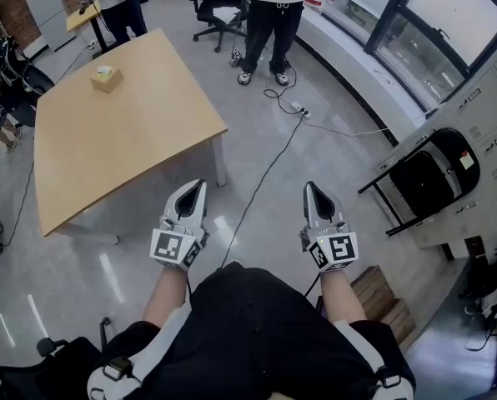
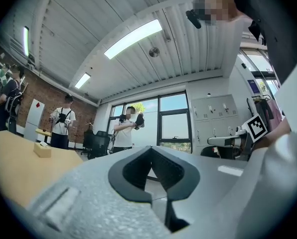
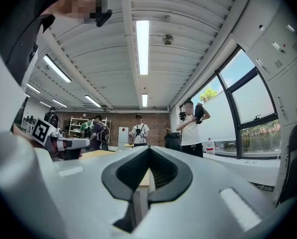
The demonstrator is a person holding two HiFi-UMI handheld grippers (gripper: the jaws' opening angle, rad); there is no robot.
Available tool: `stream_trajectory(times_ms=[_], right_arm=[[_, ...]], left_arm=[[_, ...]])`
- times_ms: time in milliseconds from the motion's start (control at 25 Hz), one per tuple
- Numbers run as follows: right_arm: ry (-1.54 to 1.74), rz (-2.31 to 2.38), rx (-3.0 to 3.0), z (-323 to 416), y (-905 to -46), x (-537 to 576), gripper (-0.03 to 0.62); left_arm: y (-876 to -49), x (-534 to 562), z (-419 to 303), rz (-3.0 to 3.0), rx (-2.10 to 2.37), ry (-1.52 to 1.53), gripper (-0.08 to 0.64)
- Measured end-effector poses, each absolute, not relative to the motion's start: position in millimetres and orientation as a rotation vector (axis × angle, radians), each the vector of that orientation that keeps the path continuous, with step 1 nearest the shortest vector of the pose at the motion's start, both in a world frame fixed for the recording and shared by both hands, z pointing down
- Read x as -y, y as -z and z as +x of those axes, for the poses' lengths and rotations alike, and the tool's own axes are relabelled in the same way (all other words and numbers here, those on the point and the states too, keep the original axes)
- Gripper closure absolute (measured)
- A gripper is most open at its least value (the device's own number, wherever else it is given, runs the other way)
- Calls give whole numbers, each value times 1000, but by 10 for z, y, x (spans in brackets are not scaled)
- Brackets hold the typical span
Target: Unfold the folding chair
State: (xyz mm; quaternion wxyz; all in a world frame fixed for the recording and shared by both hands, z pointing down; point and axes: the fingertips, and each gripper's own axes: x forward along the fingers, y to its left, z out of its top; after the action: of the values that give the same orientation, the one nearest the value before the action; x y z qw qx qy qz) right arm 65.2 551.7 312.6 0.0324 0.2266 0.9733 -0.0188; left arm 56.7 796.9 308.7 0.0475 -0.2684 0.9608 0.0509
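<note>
We see a bright room lit by ceiling strip lights (image 3: pixel 142 46) and daylight from the windows (image 1: pixel 449 23) at right, pale glare streaking the floor (image 1: pixel 107 277), edges bowed, nearest foreground soft.

The folding chair (image 1: pixel 432 177) is black, with a thin tube frame and rounded padded seat and back. It is still folded flat, the seat closed up against the back. It leans tilted against the grey lockers (image 1: pixel 482 98) at the right of the head view, its 2 visible leg ends resting on the grey floor (image 1: pixel 332 152). A small pale label (image 1: pixel 467 161) shows near its rounded upper end.
</note>
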Motion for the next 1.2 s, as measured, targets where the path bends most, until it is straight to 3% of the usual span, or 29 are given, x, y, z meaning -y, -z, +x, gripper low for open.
stream_trajectory(times_ms=[760,1200], right_arm=[[87,471,-2999,866,-3021,-5089,588],[41,117,-3032,1226,-3002,-4464,588]], left_arm=[[-3073,-7377,356,-1103,-2838,-176,558],[-2920,-6592,164,-1428,-2653,-148,558]])
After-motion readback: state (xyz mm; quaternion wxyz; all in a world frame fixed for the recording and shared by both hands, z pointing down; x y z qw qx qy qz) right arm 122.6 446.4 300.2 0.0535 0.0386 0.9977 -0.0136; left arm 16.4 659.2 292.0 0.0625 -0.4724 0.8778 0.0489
